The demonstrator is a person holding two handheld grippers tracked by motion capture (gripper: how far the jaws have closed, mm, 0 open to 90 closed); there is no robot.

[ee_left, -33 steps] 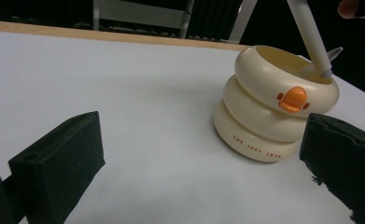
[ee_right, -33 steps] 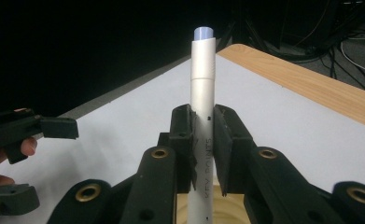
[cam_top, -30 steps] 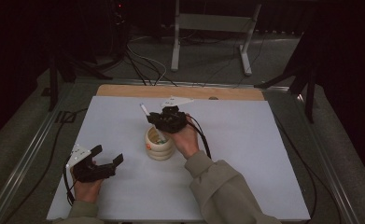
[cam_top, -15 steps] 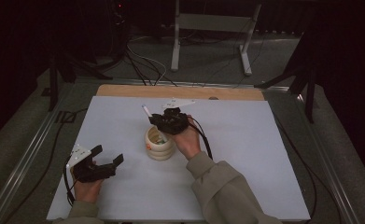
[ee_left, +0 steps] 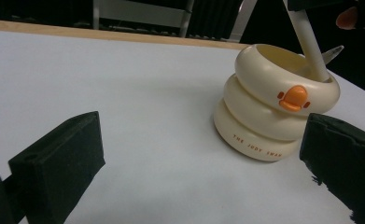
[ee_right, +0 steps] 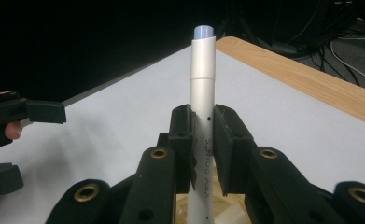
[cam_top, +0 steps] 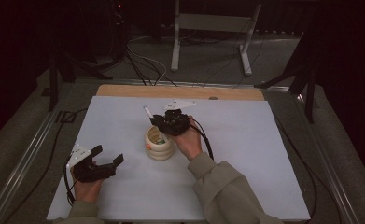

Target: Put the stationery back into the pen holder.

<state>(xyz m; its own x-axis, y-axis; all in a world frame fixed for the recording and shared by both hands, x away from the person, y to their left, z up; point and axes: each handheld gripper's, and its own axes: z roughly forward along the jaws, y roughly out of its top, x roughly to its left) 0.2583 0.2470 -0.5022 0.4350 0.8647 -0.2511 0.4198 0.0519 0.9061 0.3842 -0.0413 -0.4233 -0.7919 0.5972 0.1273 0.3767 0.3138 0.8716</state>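
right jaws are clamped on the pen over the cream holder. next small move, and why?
Probably open the right gripper and let go. The pen is clamped between its jaws, and the left gripper view shows its lower end already inside the cream holder, leaning on the rim. The left gripper rests open, apart from the holder, so nothing steadies it; release gently.

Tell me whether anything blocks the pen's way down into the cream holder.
Nothing visible does. The right gripper holds the pen, whose lower end already sits inside the cream holder's open mouth.
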